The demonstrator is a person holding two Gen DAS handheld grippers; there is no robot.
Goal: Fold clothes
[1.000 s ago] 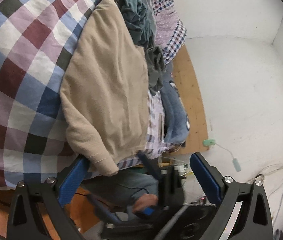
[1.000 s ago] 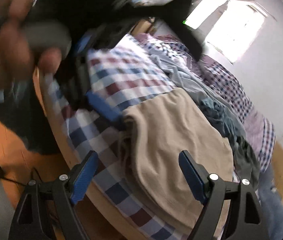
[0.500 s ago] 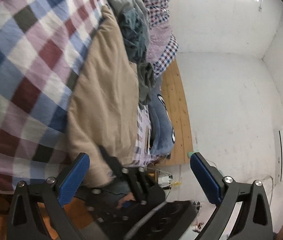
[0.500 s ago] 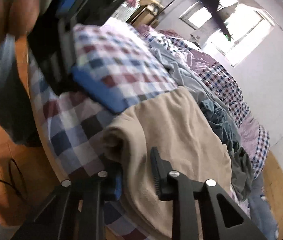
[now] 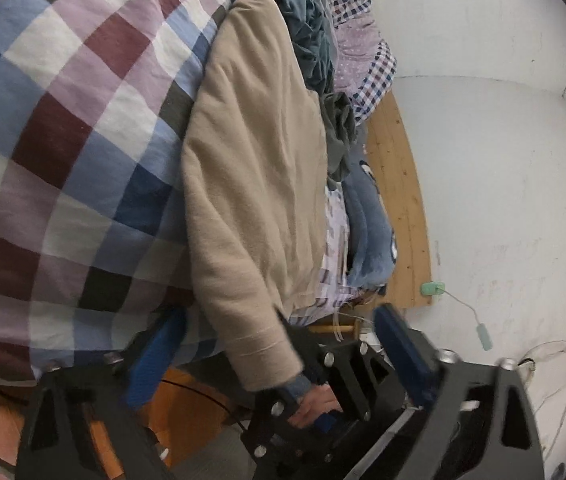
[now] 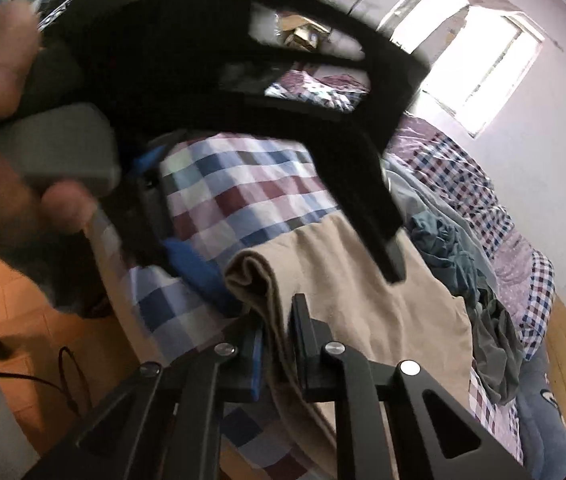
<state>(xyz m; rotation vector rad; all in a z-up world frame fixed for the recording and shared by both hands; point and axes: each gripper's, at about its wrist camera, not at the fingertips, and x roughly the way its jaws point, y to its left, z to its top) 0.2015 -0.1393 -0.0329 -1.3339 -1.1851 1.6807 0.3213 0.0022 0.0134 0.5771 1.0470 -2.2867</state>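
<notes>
A beige sweater (image 5: pixel 251 168) lies spread on the checked bed cover (image 5: pixel 63 128), one sleeve hanging over the bed's near edge. My right gripper (image 6: pixel 279 314) has a fold of that sleeve (image 6: pixel 255 276) pinched between its pads, and its jaws are still closing. In the left wrist view the right gripper (image 5: pixel 303 360) grips the cuff from below. My left gripper (image 5: pixel 279 348) straddles the same sleeve end. Its jaws are closing, but the blue pads (image 5: pixel 159 352) stand clear of the cloth. In the right wrist view the left gripper (image 6: pixel 295 268) and the hand (image 6: pixel 7 92) holding it fill the upper left.
Crumpled grey-green clothes (image 5: pixel 311 44) and checked shirts (image 5: pixel 363 68) are heaped along the sweater's far side, with a blue garment (image 5: pixel 367 216) beyond. A wooden bed frame (image 5: pixel 407 184) meets a white wall. A bright window (image 6: pixel 483 56) lights the room. The orange floor (image 6: pixel 23 320) carries a cable.
My right gripper went from wide open to shut on the sweater's sleeve fold. My left gripper came in around the sleeve end and its pads have drawn closer together.
</notes>
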